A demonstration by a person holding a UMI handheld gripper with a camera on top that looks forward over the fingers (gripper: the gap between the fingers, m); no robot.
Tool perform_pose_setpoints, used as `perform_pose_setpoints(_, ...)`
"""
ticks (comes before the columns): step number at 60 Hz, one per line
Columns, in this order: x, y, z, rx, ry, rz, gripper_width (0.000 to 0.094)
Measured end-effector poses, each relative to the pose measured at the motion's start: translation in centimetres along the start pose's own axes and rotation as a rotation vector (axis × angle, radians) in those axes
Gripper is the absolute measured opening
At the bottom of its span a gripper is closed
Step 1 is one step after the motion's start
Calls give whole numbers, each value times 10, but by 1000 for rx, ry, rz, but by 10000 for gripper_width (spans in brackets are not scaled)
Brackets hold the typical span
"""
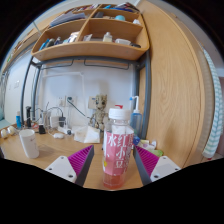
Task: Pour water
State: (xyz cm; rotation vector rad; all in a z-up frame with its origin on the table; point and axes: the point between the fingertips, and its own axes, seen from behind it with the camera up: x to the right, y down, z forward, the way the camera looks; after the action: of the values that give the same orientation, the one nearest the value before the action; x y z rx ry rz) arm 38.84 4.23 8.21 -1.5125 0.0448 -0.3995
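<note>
A clear plastic bottle [117,150] with a white cap and a pink label stands upright on the wooden desk [60,150]. It holds pinkish liquid at the bottom. My gripper [112,162] is open, with the bottle between the fingers. The left magenta pad [65,166] stands clear of the bottle by a visible gap. The right pad [148,162] lies close to the bottle's side. The bottle's base rests on the desk just ahead of my fingers.
A white cup-like container [30,143] stands on the desk to the left. Small items and a white pump bottle [135,106] line the back by the wall. A wooden shelf [90,45] hangs above. A tall wooden cabinet side [178,90] rises on the right.
</note>
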Motion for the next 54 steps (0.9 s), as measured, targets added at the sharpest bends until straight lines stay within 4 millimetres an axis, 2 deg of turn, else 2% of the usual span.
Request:
perform_pose_setpoints(7,-7,3,9,-11,-28,-3,623)
perform_pose_setpoints(8,-6,6,11,-7,-27,-2,624)
perform_pose_setpoints(10,-4,6,12,-2,-24,-1,459)
perform_pose_setpoints(13,-7,7,13,-5,-34,27,445)
perform_pose_setpoints(24,-7,7,12,-13,-54,27,291)
perform_pose_setpoints(33,-9,3,8,-12,-33,-48,291)
perform_pose_setpoints(37,-14,-4,9,-14,-40,-136,291)
perform_pose_setpoints(43,-37,-24,6,-1,-44,-332,290)
perform_pose_setpoints(54,-95,-58,13,58,-58,-840,291)
